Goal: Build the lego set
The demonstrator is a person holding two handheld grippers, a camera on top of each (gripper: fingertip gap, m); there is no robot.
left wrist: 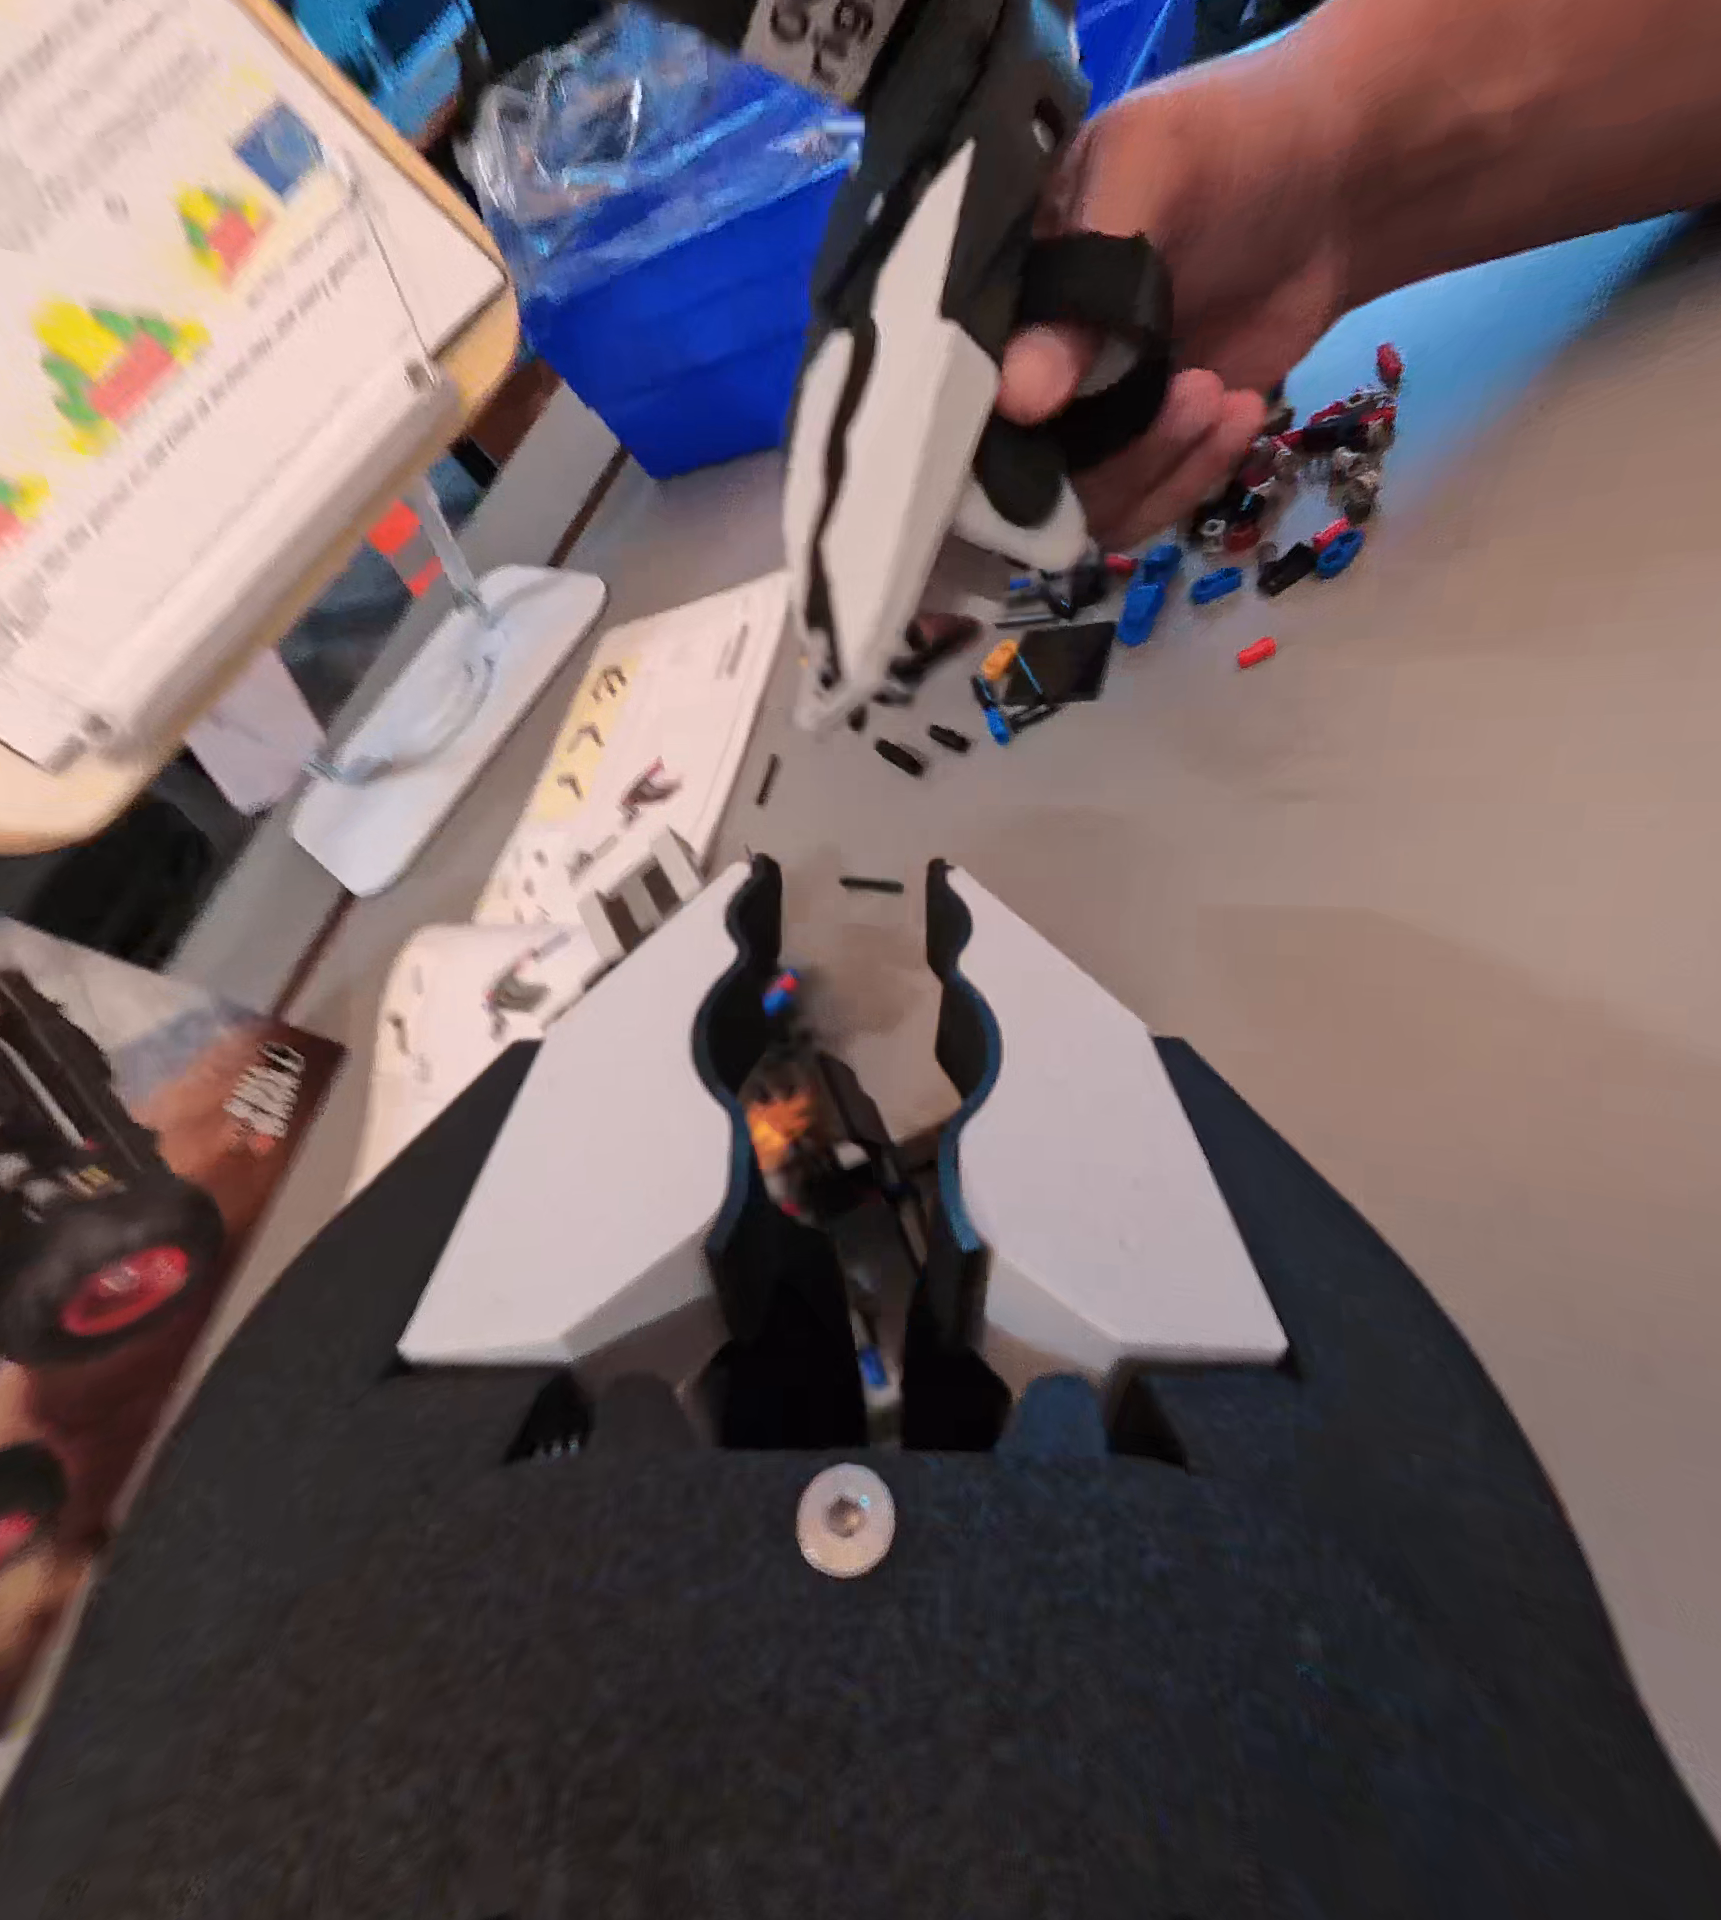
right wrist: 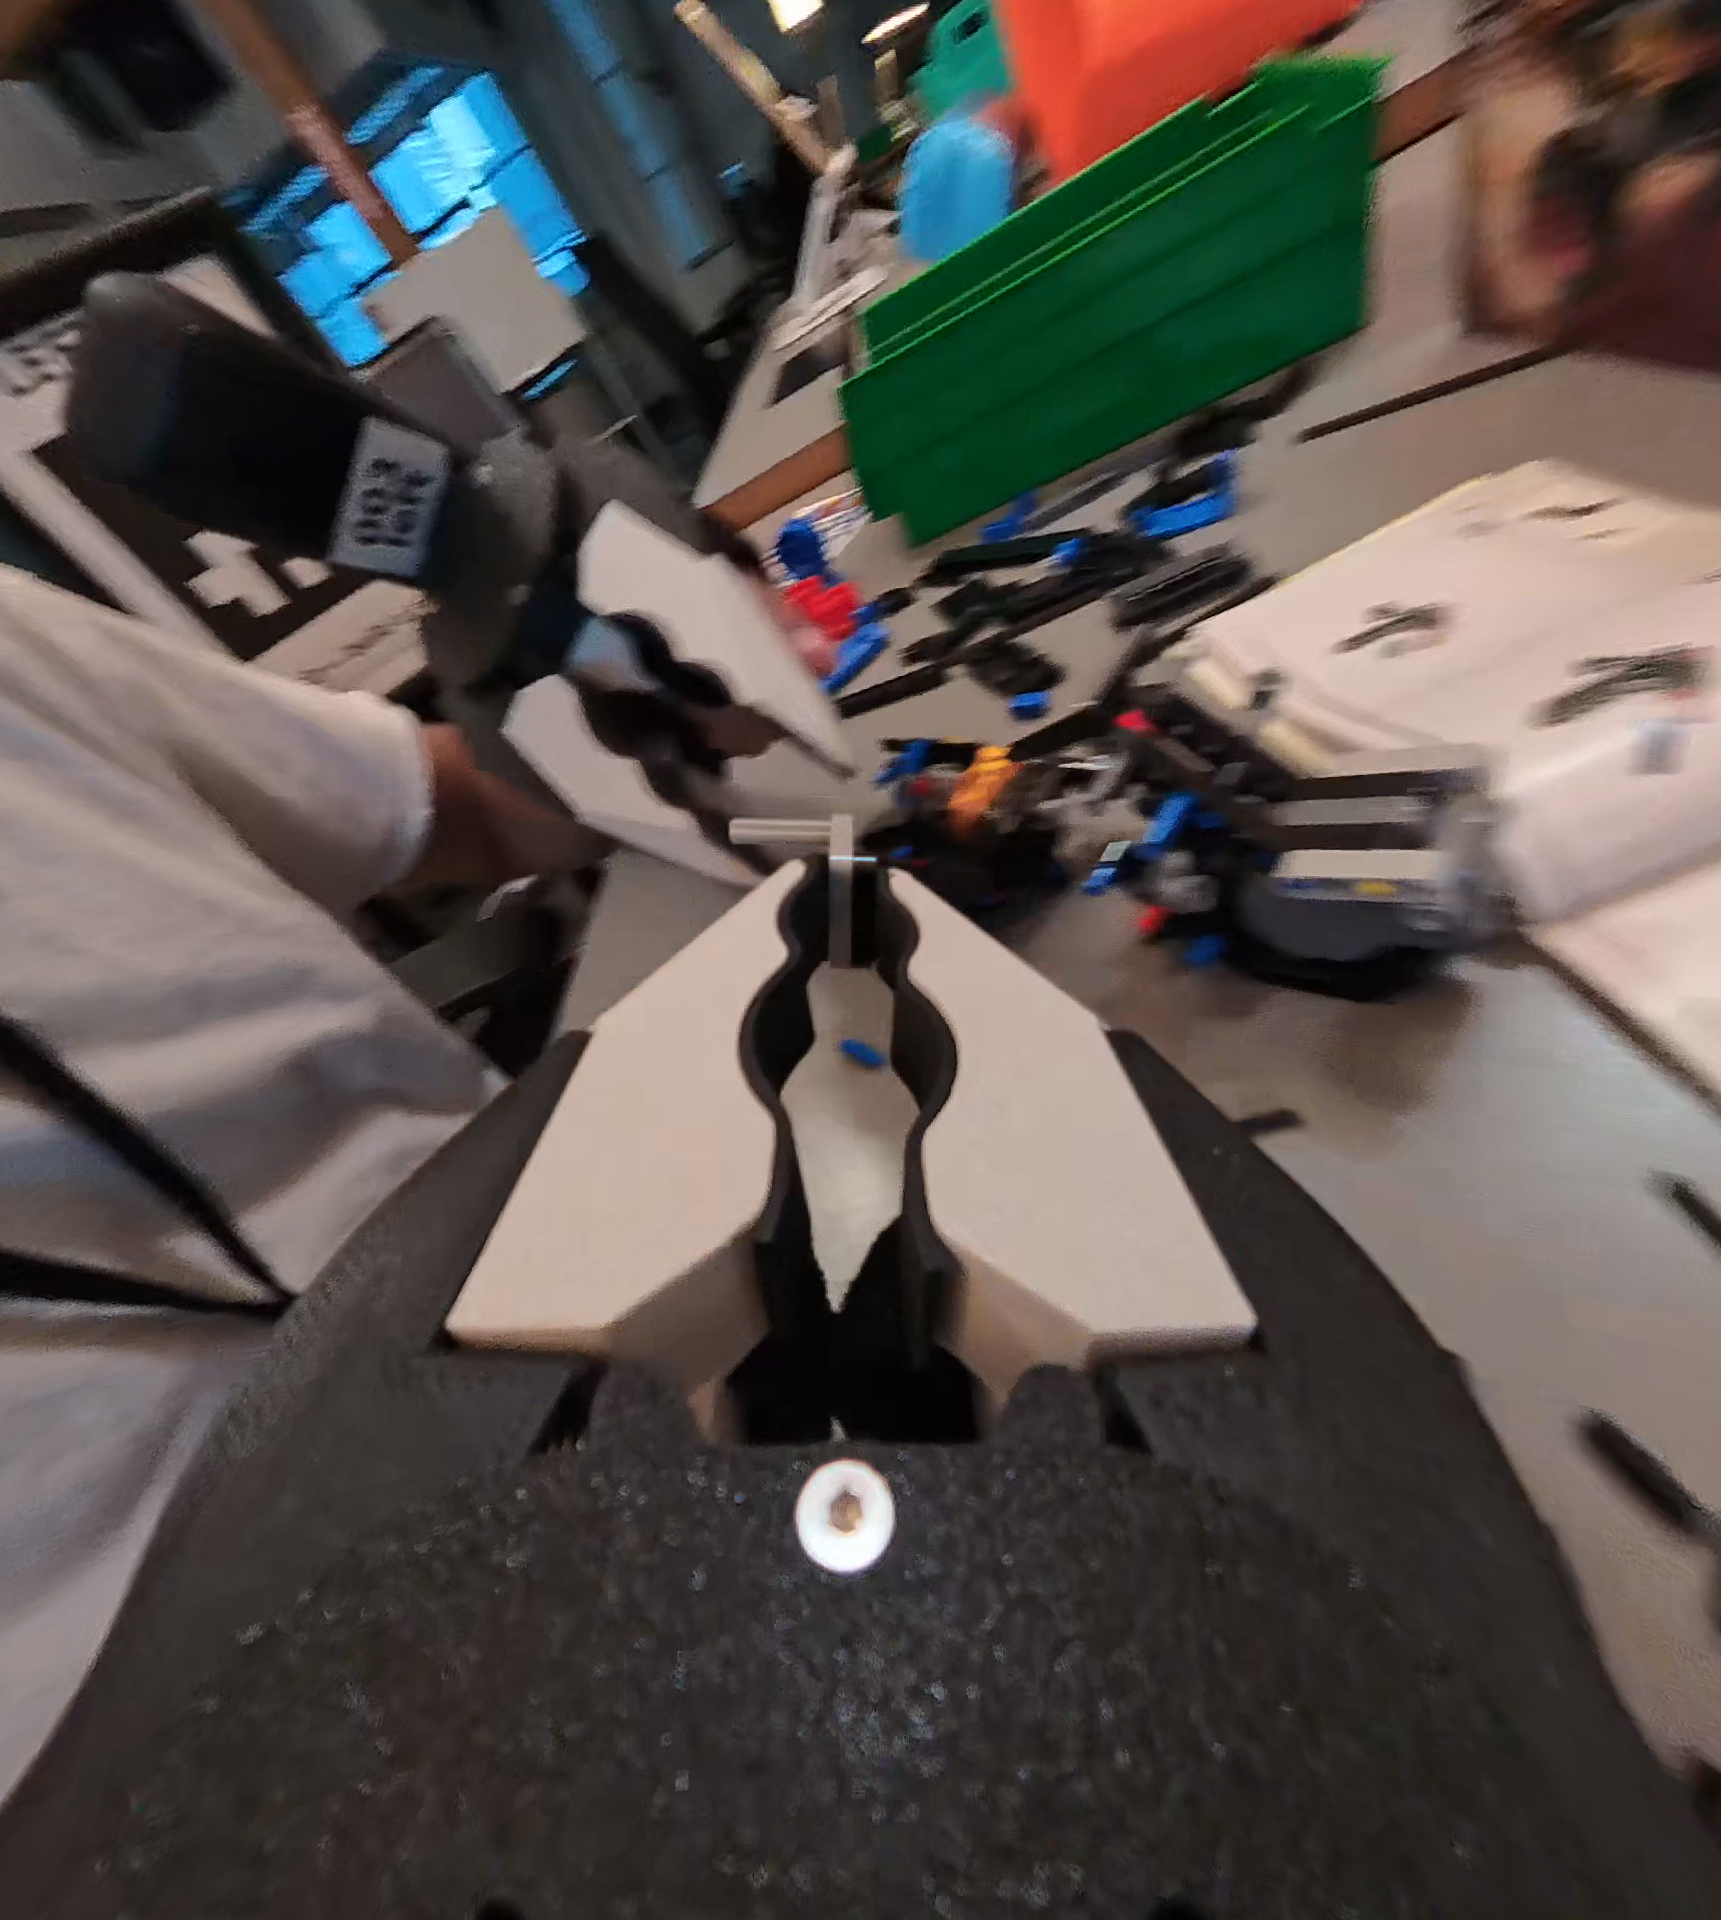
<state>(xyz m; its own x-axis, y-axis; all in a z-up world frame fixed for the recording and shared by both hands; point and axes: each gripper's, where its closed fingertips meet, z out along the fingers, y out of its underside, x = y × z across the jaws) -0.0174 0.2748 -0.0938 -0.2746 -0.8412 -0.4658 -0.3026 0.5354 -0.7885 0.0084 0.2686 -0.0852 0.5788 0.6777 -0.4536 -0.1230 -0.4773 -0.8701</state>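
My left gripper is open, its jaws well apart, and hangs over a partly built black model with an orange part that shows through the gap. My right gripper is shut on a small grey L-shaped piece, held at the tips. In the right wrist view the model lies on the table just beyond my tips, with the open left gripper at its left end. In the left wrist view the right gripper points down at the table farther off, held by a hand.
Loose red, blue and black pieces lie at the right, small black pins nearer. An open instruction booklet, the set's box, a blue bin and a sheet stand crowd the left. A green bin stands behind more pieces. About 4 cm separates my left fingertips from my right.
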